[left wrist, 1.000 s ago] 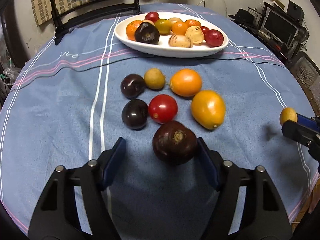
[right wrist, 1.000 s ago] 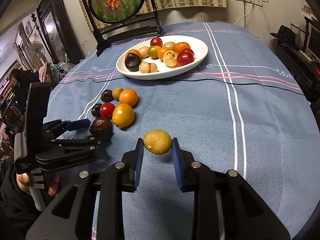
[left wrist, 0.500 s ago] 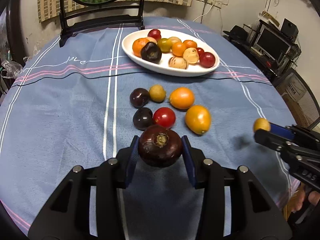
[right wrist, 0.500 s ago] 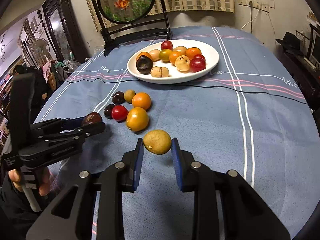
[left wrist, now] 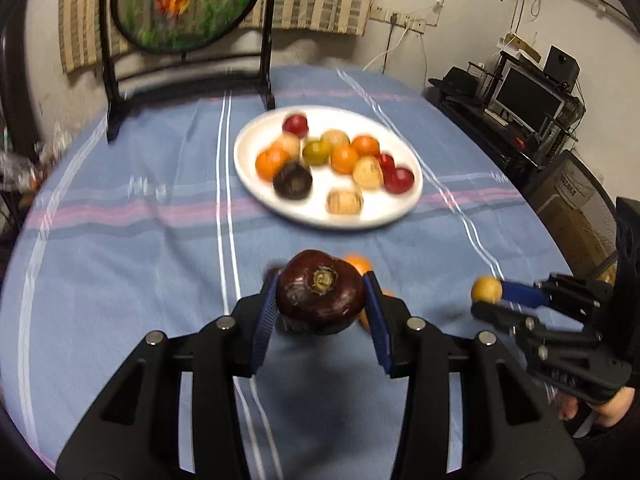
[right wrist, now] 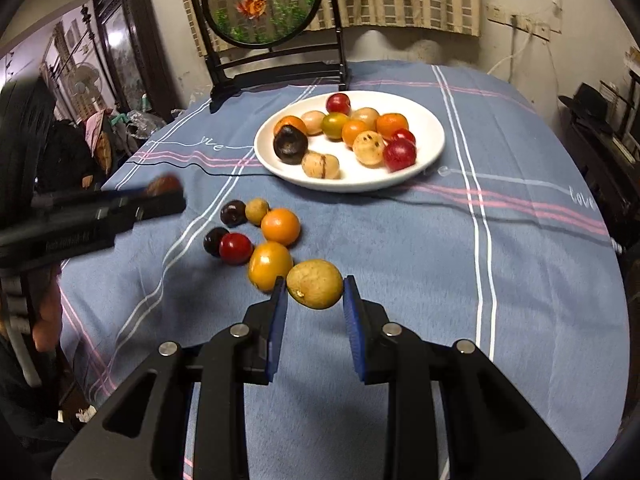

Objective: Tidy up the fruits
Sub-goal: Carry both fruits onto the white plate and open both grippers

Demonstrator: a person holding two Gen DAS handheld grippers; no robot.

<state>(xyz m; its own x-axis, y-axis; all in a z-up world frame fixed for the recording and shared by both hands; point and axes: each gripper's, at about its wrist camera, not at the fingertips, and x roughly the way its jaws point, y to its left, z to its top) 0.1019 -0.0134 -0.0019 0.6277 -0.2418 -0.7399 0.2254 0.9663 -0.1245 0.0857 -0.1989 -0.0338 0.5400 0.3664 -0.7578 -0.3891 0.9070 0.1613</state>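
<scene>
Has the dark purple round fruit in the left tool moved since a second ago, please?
Yes. The dark purple round fruit has been lifted off the blue striped tablecloth, toward the white oval plate.

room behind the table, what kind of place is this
Likely a lived-in home room, used for dining and as a study: a round table with a striped cloth, a goldfish screen by curtains, and a computer monitor on a cluttered desk.

dark maroon fruit (left wrist: 320, 295); tan-yellow fruit (right wrist: 315, 284); white plate (right wrist: 430, 126); blue tablecloth (right wrist: 420, 248), pink-and-white stripes
</scene>
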